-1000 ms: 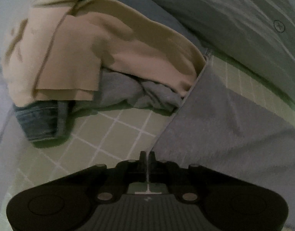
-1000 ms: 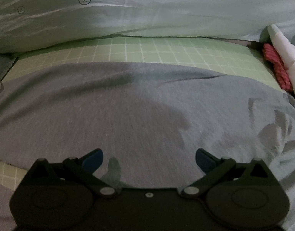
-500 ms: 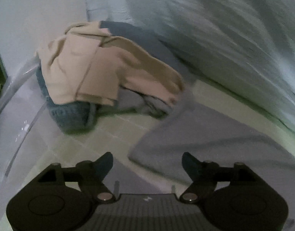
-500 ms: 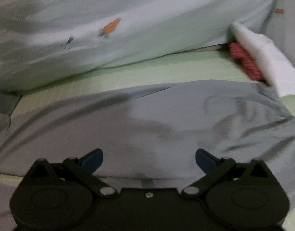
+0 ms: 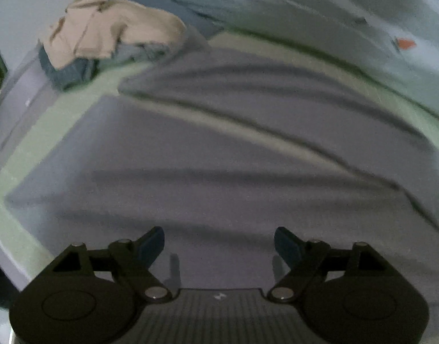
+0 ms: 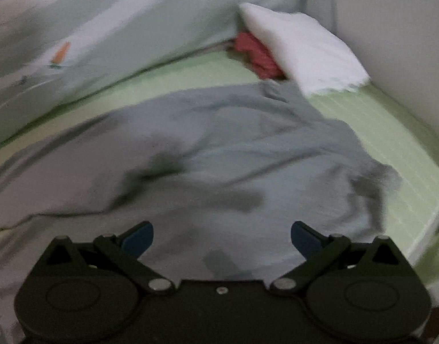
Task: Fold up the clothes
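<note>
A grey garment [image 5: 233,149] lies spread on the green checked bed sheet [image 5: 47,132], with long creases and a folded layer running across it. It also fills the middle of the right wrist view [image 6: 233,154], rumpled at its right end. My left gripper [image 5: 219,243] is open and empty, held above the garment's near part. My right gripper [image 6: 221,236] is open and empty, above the garment's near edge. Both views are blurred.
A pile of clothes, beige cloth [image 5: 113,33] over denim [image 5: 70,71], sits far left. A pale duvet with a carrot print [image 6: 60,53] runs along the back. A white pillow [image 6: 302,48] and red cloth [image 6: 259,54] lie far right by a wall [image 6: 397,37].
My left gripper was shut on the garment's edge a second ago; it has opened, let go and pulled back. My right gripper stayed open and swung to the right.
</note>
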`<state>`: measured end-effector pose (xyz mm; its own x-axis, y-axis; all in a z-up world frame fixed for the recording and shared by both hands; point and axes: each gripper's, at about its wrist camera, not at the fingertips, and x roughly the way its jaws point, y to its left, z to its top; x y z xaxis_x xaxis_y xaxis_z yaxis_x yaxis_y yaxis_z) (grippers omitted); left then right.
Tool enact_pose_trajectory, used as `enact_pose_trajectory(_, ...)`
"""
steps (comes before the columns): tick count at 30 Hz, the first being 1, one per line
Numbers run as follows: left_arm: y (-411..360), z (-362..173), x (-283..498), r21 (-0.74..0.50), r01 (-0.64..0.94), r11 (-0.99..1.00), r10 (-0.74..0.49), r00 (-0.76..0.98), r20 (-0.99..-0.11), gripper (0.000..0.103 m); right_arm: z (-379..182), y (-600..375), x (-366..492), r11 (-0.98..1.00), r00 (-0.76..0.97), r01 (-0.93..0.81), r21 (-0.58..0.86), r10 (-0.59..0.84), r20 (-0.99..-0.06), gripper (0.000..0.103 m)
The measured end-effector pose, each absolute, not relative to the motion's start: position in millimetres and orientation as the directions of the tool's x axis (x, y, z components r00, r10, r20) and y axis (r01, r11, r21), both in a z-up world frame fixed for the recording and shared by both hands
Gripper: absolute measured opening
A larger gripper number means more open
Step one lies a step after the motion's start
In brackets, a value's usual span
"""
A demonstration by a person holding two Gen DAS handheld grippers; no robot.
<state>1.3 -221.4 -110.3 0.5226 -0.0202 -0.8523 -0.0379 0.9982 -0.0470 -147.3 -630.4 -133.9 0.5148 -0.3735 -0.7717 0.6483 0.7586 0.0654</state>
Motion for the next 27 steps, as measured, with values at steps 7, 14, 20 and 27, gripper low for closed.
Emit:
enact_pose_trajectory(7,-259,-126,-36,-0.041,-0.071,0.997,-0.001,0.484,-0.875,0.084,-151,-678,-175,0.759,0.504,0.645,0.09,-0.333,-0.797,0.103)
enact_pose_trajectory(14,-284,-132,-55,-0.041,-0.103,0.994,0.011,0.462,-0.887,0.084,-171,-707,-182,0.753,0.451,0.654,0.073,-0.311,-0.836,0.103)
enact_pose_trajectory(20,-286,-131,-64,-0.032,-0.115,0.993,0.023,0.45,-0.893,0.085,-185,-722,-181,0.694,0.391,0.718,0.064,-0.325,-0.861,0.103)
enact_pose_trajectory(27,-257,-125,-59,-0.083,-0.164,0.983,-0.001,0.449,-0.893,0.085,-189,-715,-169,0.646,0.339,0.763,0.014,-0.383,-0.859,0.103)
